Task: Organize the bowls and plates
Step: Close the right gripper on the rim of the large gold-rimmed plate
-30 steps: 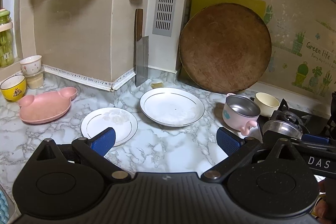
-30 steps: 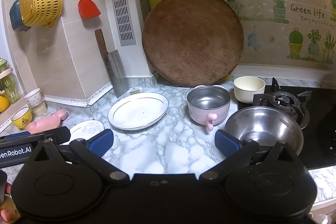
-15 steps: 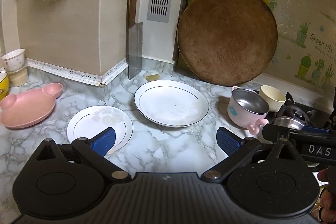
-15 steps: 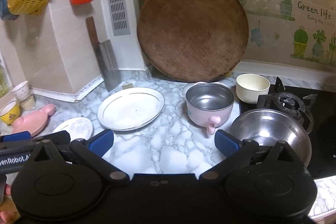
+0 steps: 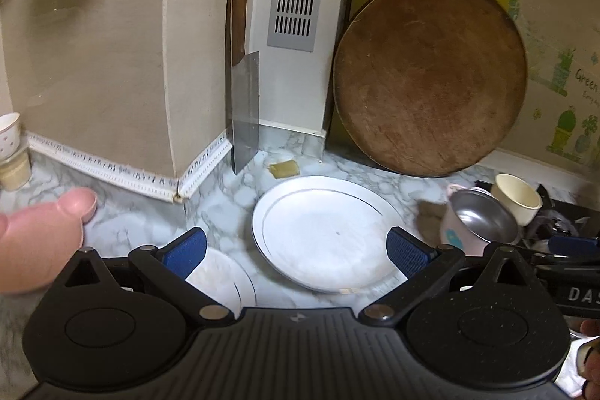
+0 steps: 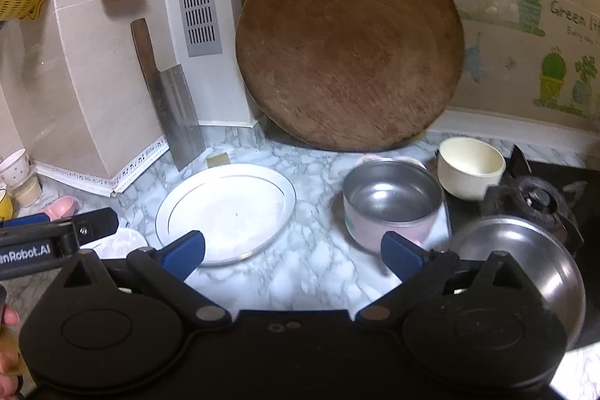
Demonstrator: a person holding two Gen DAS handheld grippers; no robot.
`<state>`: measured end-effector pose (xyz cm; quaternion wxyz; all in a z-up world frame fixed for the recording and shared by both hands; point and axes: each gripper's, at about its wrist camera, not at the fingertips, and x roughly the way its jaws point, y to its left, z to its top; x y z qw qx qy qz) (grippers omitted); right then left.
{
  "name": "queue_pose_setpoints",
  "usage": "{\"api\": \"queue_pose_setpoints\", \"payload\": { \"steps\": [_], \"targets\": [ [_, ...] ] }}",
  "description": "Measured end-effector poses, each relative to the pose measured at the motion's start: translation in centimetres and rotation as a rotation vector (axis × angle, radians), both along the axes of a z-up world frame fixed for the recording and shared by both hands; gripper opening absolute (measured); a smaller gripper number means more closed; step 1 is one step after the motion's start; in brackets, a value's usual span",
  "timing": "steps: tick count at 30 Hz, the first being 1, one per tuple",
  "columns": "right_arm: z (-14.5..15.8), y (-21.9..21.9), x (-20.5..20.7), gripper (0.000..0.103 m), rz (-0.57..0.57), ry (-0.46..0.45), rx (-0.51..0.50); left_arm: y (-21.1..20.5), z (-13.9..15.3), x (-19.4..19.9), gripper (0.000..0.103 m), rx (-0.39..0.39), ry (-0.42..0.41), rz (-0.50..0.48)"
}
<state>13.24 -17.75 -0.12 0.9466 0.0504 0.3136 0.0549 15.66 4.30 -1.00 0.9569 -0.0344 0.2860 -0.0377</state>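
On marble counter: large plate [image 5: 322,235], small plate [image 5: 221,282], pink bowl [image 6: 390,208]. Left gripper [image 5: 296,252], right gripper [image 6: 292,252] jaws wide apart, holding nothing.

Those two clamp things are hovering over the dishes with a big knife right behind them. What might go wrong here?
Three risks, as I judge them:
1. The steel cleaver leans upright against the wall just behind the large white gold-rimmed plate; a bump could topple it.
2. The left hand-held gripper, open, could scrape that plate against the small white plate beside it.
3. The open right hand-held gripper sits near the pink steel-lined bowl, which could get knocked.
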Motion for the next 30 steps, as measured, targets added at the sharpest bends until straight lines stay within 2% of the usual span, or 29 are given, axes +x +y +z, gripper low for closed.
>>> {"api": "queue_pose_setpoints", "payload": {
  "steps": [5, 15, 18, 20, 22, 26, 28, 30],
  "targets": [
    [-0.8, 1.4, 4.0, 0.1, 0.02, 0.021, -0.041, 0.3, -1.5, 4.9, 0.103, 0.057, 0.042, -0.029],
    [-6.3, 2.7, 13.1, 0.087, 0.025, 0.275, -0.02, 1.8, -6.2, 14.4, 0.101, 0.04, 0.229, -0.044],
    [-8.0, 2.6, 14.8, 0.081, -0.006, 0.338, -0.024, 1.9, -7.4, 16.2, 0.091, 0.041, 0.276, -0.036],
    [-8.9, 2.2, 15.6, 0.079, -0.033, 0.374, -0.009, 1.9, -7.9, 17.0, 0.089, 0.045, 0.294, -0.037],
    [-9.6, 1.8, 16.1, 0.073, -0.046, 0.401, 0.014, 1.9, -8.4, 17.6, 0.076, 0.04, 0.31, -0.044],
    [-10.2, 2.0, 16.8, 0.059, -0.039, 0.424, 0.02, 2.0, -9.3, 18.5, 0.068, 0.019, 0.352, -0.047],
    [-10.4, 2.2, 16.9, 0.056, -0.037, 0.43, 0.017, 1.9, -9.6, 18.8, 0.061, 0.023, 0.366, -0.053],
    [-10.6, 2.3, 16.9, 0.05, -0.033, 0.44, 0.007, 2.0, -9.8, 18.9, 0.058, 0.01, 0.372, -0.059]
  ]
}}
